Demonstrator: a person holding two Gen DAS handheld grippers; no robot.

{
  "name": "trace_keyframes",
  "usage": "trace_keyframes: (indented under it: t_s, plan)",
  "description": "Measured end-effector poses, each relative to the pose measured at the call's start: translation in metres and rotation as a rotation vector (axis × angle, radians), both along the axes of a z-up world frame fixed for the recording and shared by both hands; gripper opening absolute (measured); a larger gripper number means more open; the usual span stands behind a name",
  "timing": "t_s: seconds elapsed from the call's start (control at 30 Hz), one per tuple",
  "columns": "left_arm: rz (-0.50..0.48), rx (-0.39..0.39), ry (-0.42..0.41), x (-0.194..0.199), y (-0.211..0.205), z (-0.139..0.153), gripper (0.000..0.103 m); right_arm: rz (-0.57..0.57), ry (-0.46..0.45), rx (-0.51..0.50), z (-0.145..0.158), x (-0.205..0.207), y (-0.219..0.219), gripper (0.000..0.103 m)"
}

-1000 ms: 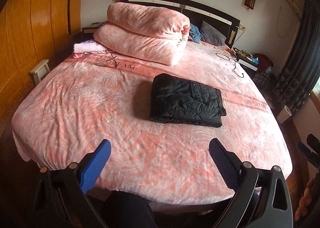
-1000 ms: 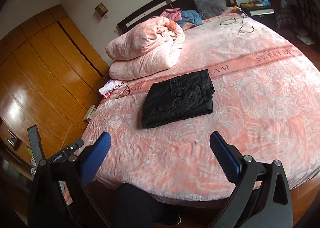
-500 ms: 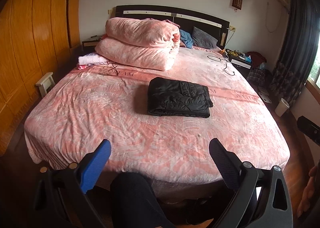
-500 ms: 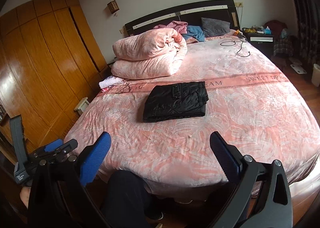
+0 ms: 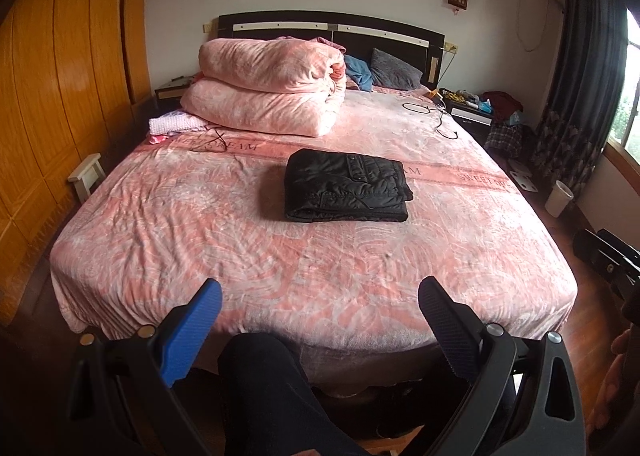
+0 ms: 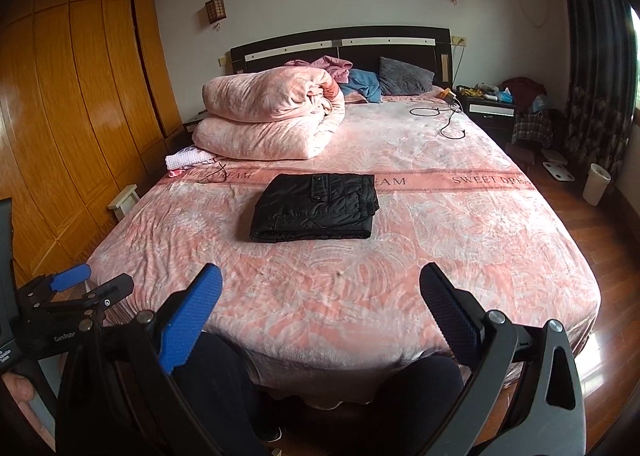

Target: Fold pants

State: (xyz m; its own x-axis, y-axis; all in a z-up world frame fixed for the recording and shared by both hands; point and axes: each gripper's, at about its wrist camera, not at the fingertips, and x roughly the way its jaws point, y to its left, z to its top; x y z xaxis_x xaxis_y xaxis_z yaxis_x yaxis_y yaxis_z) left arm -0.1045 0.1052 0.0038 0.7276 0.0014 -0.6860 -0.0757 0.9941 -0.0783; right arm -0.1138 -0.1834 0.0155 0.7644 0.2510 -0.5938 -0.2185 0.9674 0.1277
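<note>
Item: black pants, folded into a compact rectangular stack, lying flat near the middle of the bed, partly over the lettered band of the pink cover.

Left claw: jaws spread wide, nothing between them; held off the foot of the bed, well apart from the pants, which lie ahead and slightly right of centre in its view.

Right claw: likewise spread wide and empty, off the foot of the bed; the pants lie ahead between its fingers' lines, well apart. The left claw's body shows at the lower left edge of this view.

Other contents: rolled pink duvet toward the headboard; grey pillow; black cable on the far right part of the bed; wooden wardrobe along the left.

Obscured or unclear: the person's dark-clad legs fill the lower frame behind the fingers; the underside layers of the pants cannot be seen; the cover's lettering is partly hidden by the stack; nightstand clutter is too small to identify.
</note>
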Motion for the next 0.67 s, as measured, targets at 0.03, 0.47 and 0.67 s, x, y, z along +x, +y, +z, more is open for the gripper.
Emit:
trace_keyframes:
  t_s: [0.03, 0.47, 0.67]
  plan:
    - [-0.007, -0.011, -0.001, 0.001, 0.001, 0.000, 0.099, -0.002, -0.002, -0.001, -0.001, 0.000, 0.000, 0.099]
    - [0.001, -0.071, -0.033, 0.007, 0.010, 0.002, 0.099, 0.019, 0.033, 0.012, -0.013, 0.014, 0.000, 0.099]
    - [0.014, 0.039, -0.041, 0.007, 0.003, 0.006, 0.099, 0.021, 0.030, 0.009, -0.011, 0.022, 0.001, 0.099]
